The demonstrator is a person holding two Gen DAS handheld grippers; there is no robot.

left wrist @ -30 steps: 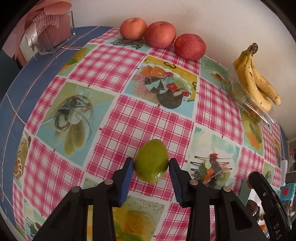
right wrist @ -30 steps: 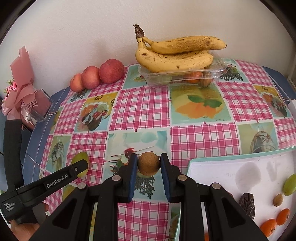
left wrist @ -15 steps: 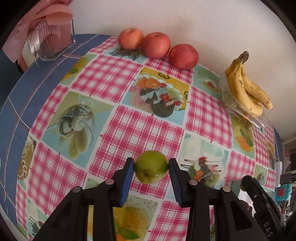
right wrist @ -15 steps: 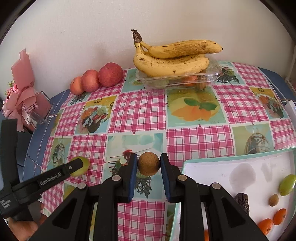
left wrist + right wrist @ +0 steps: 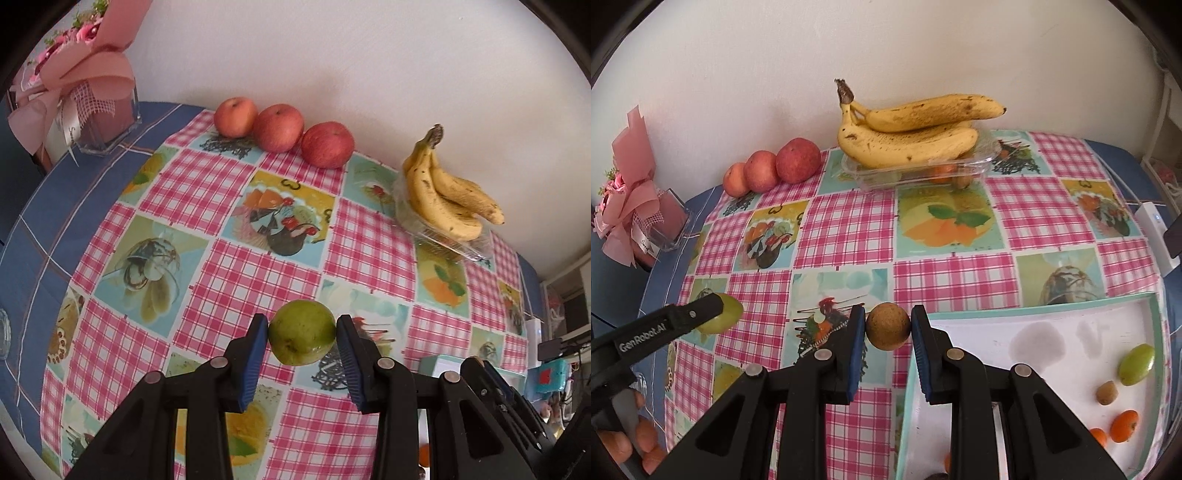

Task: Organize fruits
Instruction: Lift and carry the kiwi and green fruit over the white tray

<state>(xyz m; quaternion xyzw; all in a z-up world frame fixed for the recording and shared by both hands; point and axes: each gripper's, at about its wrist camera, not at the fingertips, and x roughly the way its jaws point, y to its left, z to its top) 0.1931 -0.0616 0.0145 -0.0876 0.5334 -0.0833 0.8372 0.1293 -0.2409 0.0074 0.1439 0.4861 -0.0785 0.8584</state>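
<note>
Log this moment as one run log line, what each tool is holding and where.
left tool: shut on green fruit, above tablecloth | right tool: shut on brown round fruit, beside white tray | bananas on clear container

glossy tablecloth (image 5: 236, 266), clear plastic punnet (image 5: 982, 162)

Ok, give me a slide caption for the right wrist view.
Right gripper holds a brown round fruit above the checked tablecloth, beside the white tray.

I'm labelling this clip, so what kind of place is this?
Probably a home dining or kitchen table against a wall: a fruit-print checked tablecloth, a bunch of bananas on a clear plastic container, and a wrapped flower bouquet.
</note>
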